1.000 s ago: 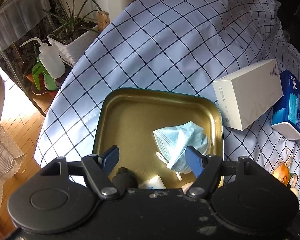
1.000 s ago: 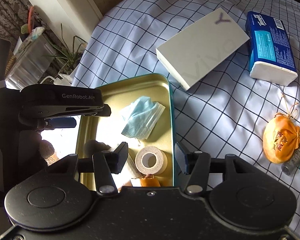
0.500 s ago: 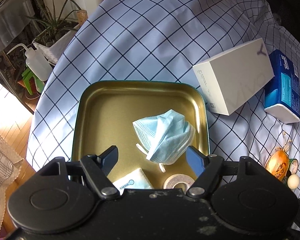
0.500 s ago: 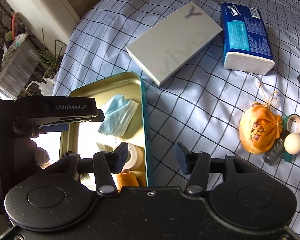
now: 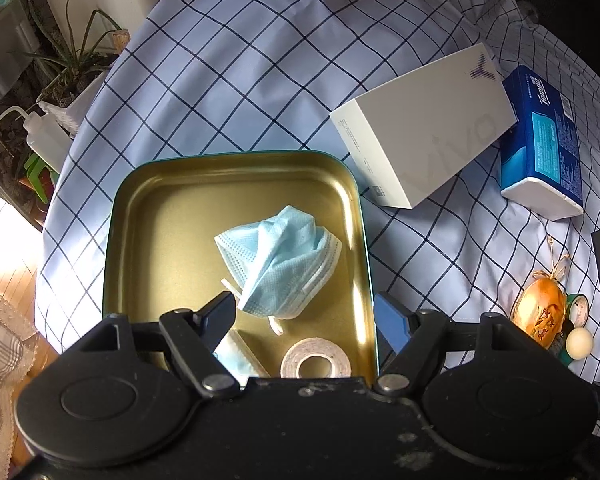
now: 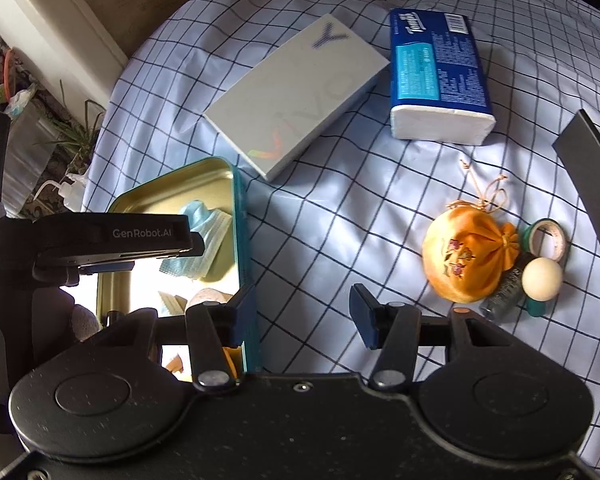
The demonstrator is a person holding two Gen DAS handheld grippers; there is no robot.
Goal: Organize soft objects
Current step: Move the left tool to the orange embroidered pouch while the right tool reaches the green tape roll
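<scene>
- Left gripper [image 5: 305, 317] is hanging over the near end of the gold tin [image 5: 236, 160], jaws spread, nothing between them.
- Face mask [image 5: 278, 266] is lying crumpled in the middle of the tin; a tape roll [image 5: 315, 360] and a white packet [image 5: 240, 354] are sitting at the tin's near end.
- Right gripper [image 6: 302, 314] is hovering above the checked cloth [image 6: 340, 208] just beside the tin's rim, jaws parted and empty.
- Judgement: the orange pouch [image 6: 466, 262] looks like the next soft item. The right gripper is the nearer one; best to come down on the pouch's rounded body, clear of the drawstring, the white ball [image 6: 542, 274] and the tape touching it.
- Tissue pack [image 6: 438, 76] is lying further back, against the white box [image 6: 300, 92].
- Left view is showing the tin's full contents; right view is hiding much of them behind the left gripper's body and glare.
- Right view is showing the pouch cluster clearly; left view is squeezing it into the edge.
</scene>
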